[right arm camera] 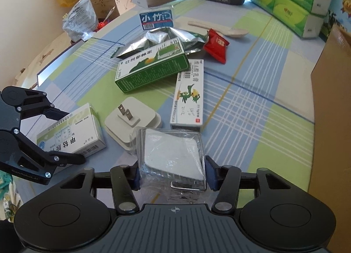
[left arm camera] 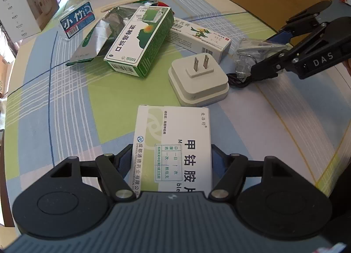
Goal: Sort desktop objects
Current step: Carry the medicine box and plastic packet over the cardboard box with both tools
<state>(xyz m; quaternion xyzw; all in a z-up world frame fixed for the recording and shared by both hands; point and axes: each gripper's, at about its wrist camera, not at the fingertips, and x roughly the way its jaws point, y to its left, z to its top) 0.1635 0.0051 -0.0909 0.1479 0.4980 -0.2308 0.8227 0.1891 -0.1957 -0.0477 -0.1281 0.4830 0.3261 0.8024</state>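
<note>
A white medicine box (left arm camera: 173,147), at 6 o'clock in the left wrist view, reads "甲钴胺片" in large black characters, with "成都通德药业有限公司" and "CHENGDU TONGDE PHARMACEUTICAL CO" along its edge. Toward 3 o'clock, the right tongs (left arm camera: 252,64) carry white letters "DAS". At 10 o'clock, a blue blister card (left arm camera: 79,21) shows "小竹" in white. A grey carton (left arm camera: 28,5) at far 10 o'clock is marked "J10". In the right wrist view, the left tongs (right arm camera: 74,136) at 8 o'clock bear "GenRobot.AI". Print on the green box (left arm camera: 140,42) and the long white box (right arm camera: 188,95) is too small to read surely.
</note>
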